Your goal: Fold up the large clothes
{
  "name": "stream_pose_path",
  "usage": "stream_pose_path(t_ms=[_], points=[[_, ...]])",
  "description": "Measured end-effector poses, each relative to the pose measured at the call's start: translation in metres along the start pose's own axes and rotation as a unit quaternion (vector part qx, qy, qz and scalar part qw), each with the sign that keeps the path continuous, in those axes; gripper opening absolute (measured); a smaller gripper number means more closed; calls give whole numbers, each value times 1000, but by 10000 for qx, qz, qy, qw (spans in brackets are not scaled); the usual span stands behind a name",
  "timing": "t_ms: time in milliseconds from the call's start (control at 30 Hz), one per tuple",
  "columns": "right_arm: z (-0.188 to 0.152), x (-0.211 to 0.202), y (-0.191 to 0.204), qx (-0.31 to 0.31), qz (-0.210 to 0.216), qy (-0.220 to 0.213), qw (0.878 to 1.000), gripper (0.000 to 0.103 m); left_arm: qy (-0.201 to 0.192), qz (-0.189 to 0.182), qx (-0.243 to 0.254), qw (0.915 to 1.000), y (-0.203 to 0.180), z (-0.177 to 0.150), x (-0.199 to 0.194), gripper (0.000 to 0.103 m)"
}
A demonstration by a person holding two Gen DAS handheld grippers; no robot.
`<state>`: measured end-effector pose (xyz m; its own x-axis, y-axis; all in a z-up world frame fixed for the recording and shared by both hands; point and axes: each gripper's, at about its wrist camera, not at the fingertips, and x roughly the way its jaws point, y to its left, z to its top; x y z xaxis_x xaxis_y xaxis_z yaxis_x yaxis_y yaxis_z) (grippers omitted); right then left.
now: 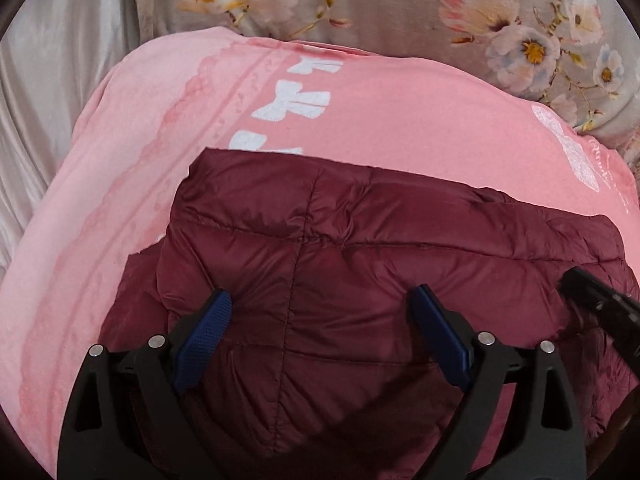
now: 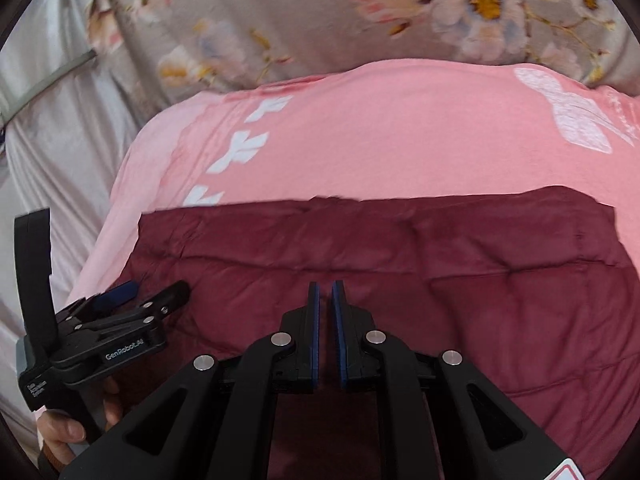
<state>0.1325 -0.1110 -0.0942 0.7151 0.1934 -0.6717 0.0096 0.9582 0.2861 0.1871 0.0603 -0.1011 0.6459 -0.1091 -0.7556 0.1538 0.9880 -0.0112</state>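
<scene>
- A dark maroon quilted puffer jacket [image 1: 320, 280] lies folded into a compact block on top of a pink cotton cloth with white printed bows [image 1: 392, 120], near the edge closest to the person.
- The pink cloth is spread over a grey bedsheet printed with pale pink and blue flowers [image 1: 400, 8]; a plain silvery-grey satin fabric [image 1: 52, 100] lies bunched at the left.
- The left gripper [image 1: 322, 304], black with blue padded fingers, hovers over the jacket with its jaws spread wide; nothing is between the pads, only the jacket's stitched panels below them.
- The right gripper [image 2: 325, 292], of the same build, sits above the jacket's near part with its blue pads almost together, a thin slit between them and no fabric caught in it.
- From the right wrist view, the left gripper shows at the left edge of the jacket, and a bare hand [image 2: 68, 428] holds its handle low in the corner.
- From the left wrist view, a black tip of the right gripper shows at the jacket's right side.
- The jacket's far edge runs fairly straight across the pink cloth.
</scene>
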Motion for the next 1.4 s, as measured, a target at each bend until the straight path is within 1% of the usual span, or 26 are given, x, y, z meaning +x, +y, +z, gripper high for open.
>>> stream_pose_path(t_ms=[133,267,433,567,633,667,767,833,900,933,1000,1067,1133,1167,1233,1300,1333,1400], points=[[-6,17,6,-174,-226,161,9995,9,-103,88,104,9999,-2,-8,7,94],[-10,23,4,-151,-253,183,9994,7,-115,117,109,9998,-5,-11,9,96],[-14,27,10,-362,-453,137,9982,7,-107,103,101,9998,-4,-11,9,96],[-16,21,12,-335,-490,150,9981,7,-86,52,86,9999,-3,-10,10,96],[-23,4,19,-278,-380,69,9989,10,-52,59,97,9999,-3,-12,7,96],[-32,-10,26,-263,-189,18,9995,10,-56,53,99,9999,-2,-15,2,96],[-56,-29,43,-381,-75,19,9992,10,-116,-58,69,9999,-1,-30,-22,96],[-72,-31,48,-375,-33,113,9992,10,-122,-52,175,9998,-4,-41,-35,96],[-80,-31,49,-323,-45,98,9994,10,-100,43,247,9996,-6,-52,-43,96],[-82,-31,48,-278,-32,99,9996,10,-94,34,225,9997,-5,-57,-47,96],[-84,-31,47,-229,-12,97,9997,10,-102,-69,13,9999,6,-63,-61,96],[-87,-31,47,-213,-17,72,9997,9,-114,-205,-455,9987,30,-71,-79,96],[-91,-31,48,-226,-48,14,9997,9,-119,-225,-816,9963,54,-77,-92,96],[-93,-31,49,-263,-90,-20,9996,9,-118,-216,-978,9949,65,-79,-97,96],[-95,-30,53,-348,-202,-55,9992,9,-56,19,-1322,9912,91,-85,-103,96],[-97,-30,56,-419,-282,-71,9987,9,60,10,-1621,9868,111,-90,-101,96],[-97,-30,56,-422,-295,-77,9986,9,194,-69,-1823,9830,121,-93,-95,96],[-98,-35,54,-307,-235,-66,9992,9,495,-517,-2182,9733,132,-97,-78,96]])
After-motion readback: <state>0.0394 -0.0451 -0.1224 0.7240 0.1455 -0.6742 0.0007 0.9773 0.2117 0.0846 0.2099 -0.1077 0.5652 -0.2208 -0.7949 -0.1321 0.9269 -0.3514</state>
